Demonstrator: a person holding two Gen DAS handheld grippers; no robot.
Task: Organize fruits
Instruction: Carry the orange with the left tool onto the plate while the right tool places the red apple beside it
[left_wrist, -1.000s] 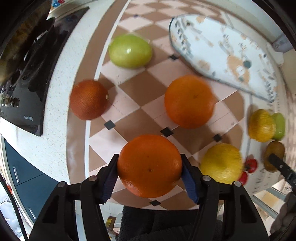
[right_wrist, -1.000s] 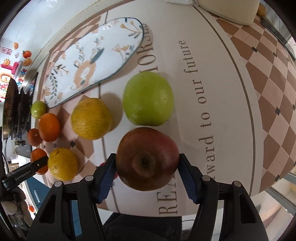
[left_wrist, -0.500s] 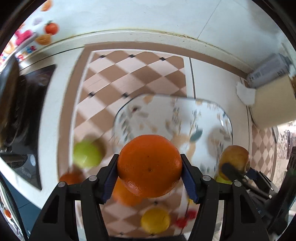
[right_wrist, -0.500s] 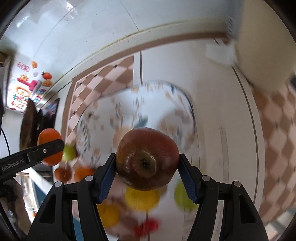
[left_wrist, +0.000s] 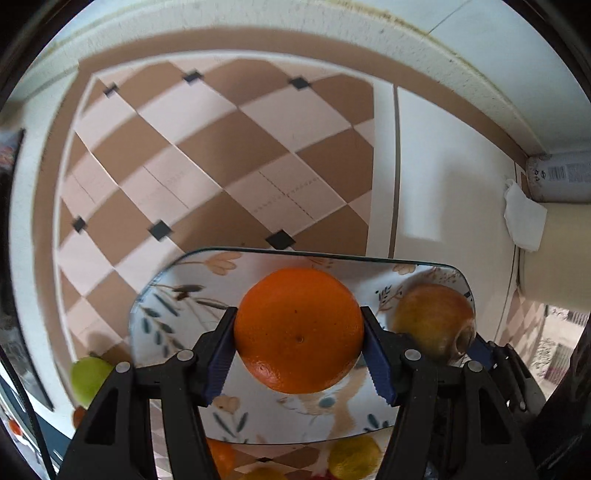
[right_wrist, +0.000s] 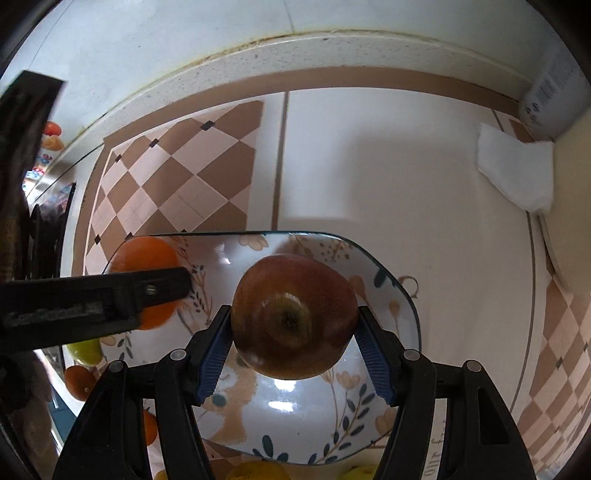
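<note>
Left wrist view: left gripper (left_wrist: 298, 352) fingers clamped on orange (left_wrist: 298, 329), held above floral plate (left_wrist: 177, 306); apple (left_wrist: 432, 319) at right, green fruit (left_wrist: 88, 378) on desk beside plate

Right wrist view: right gripper (right_wrist: 293, 350) fingers clamped on apple (right_wrist: 294, 316) above plate (right_wrist: 399, 295); orange (right_wrist: 142, 254) at left behind left gripper's black finger

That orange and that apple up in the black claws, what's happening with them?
A person is sorting fruit with a gripper in each hand. The left gripper is squeezing the orange, and the right gripper is squeezing the red apple. Both fruits are held above the flowery plate, side by side, and neither is let go yet. More fruit, like a green one, sits on the counter near the plate.
</note>
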